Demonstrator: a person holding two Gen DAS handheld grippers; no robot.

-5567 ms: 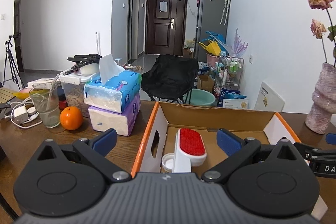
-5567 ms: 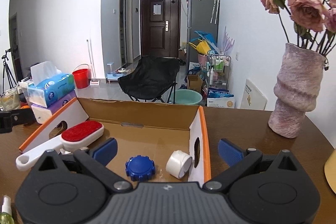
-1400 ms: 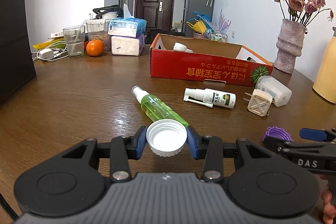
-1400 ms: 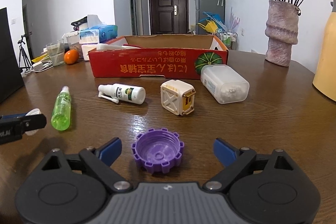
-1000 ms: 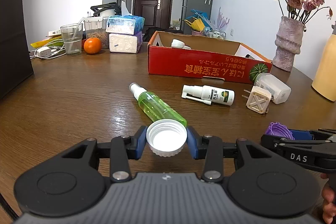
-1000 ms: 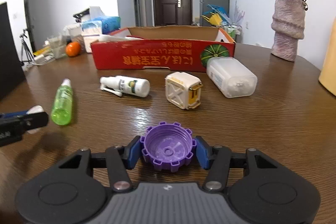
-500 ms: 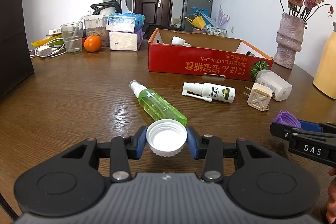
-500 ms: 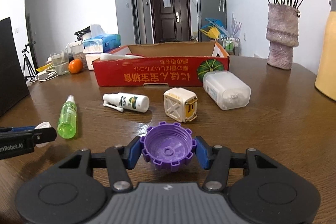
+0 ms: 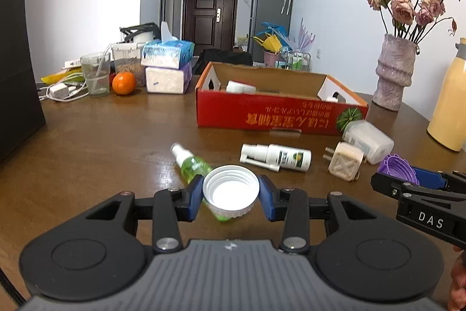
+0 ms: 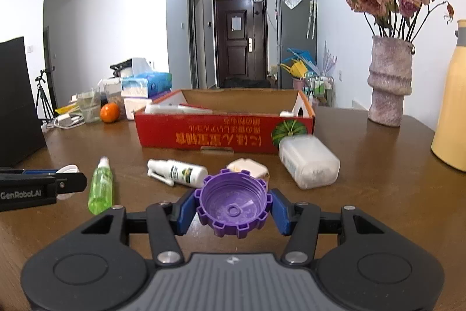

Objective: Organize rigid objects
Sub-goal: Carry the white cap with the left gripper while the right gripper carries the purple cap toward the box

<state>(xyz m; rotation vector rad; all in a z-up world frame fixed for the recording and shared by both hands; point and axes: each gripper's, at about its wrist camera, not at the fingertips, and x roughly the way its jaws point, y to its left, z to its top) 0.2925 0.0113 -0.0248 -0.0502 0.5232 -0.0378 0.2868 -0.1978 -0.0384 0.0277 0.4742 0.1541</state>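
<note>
White cap (image 9: 230, 191) sits low in the centre of the left wrist view, clamped between the two blue pads of the left claw (image 9: 230, 193). It is a round, ribbed plastic lid with a screw thread inside, and its open side faces up toward the camera, slightly tilted. Being round, it has no long axis.

Purple cap (image 10: 233, 203) is in the lower centre of the right wrist view, gripped by the right claw (image 10: 233, 207) in the same way. It has a toothed outer rim like a gear and a small ring on its inner floor; its open side also faces up.

On the brown table (image 9: 87, 142), in the middle of both frames, lie a green spray bottle (image 9: 192, 163) with its nozzle pointing to the upper left, a white spray bottle (image 9: 276, 157) lying across with the nozzle to the left, a cream plug adapter (image 9: 346, 165) and a clear plastic container (image 9: 367, 137). Behind them stands the red cardboard box (image 9: 276, 112), open on top, with white items inside. A vase with dried roses (image 9: 393, 72) is at the right edge.
</note>
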